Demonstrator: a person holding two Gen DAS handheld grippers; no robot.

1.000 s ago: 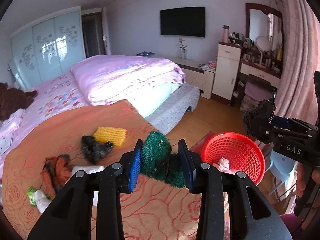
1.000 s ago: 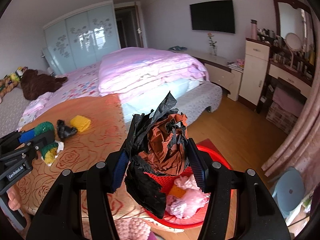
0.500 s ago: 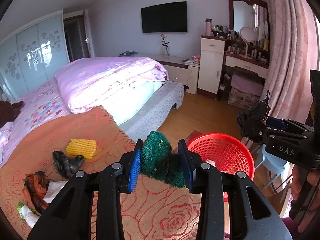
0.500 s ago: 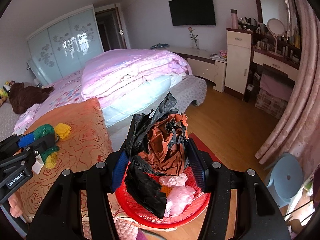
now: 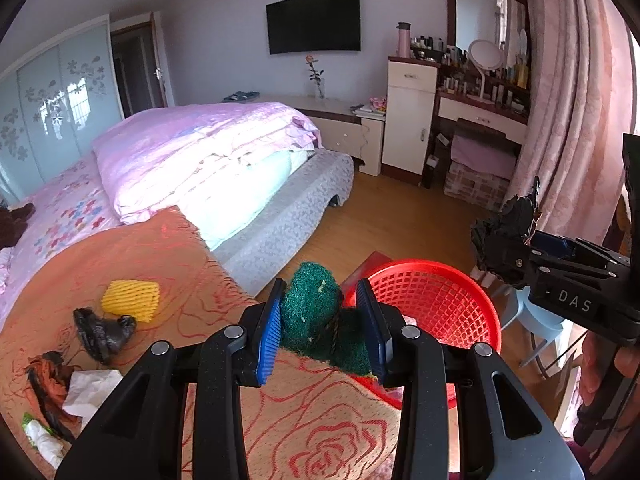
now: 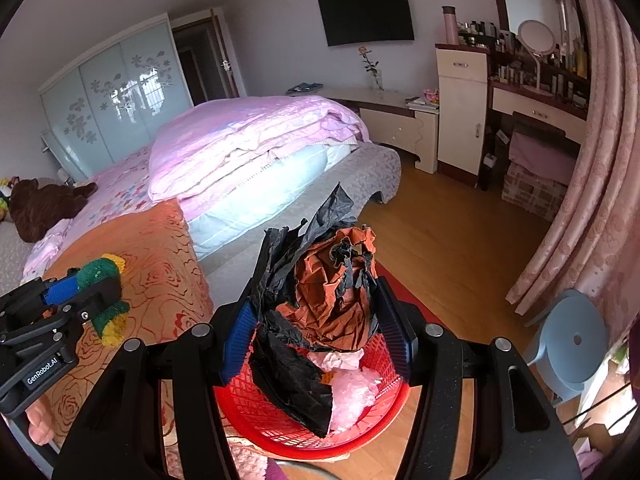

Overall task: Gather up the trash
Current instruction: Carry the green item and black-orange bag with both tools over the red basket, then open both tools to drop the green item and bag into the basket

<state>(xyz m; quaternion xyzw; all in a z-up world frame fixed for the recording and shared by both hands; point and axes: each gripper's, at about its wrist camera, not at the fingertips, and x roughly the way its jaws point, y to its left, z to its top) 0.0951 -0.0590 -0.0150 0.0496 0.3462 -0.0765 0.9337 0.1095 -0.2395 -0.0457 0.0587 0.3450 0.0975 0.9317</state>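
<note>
My left gripper is shut on a green scouring pad and holds it over the bed's edge beside the red basket. It also shows in the right wrist view with the pad. My right gripper is shut on crumpled black and orange paper, held right above the red basket, which holds pink trash. In the left wrist view the right gripper hangs right of the basket.
On the orange bedspread lie a yellow foam net, a black wad, orange-black paper, white tissue and a green-white wrapper. A blue stool stands right of the basket, by pink curtains.
Both grippers have moved right toward the basket with their loads still held. The right gripper now hangs lower over the basket; the bed trash has slid left in the left view.
</note>
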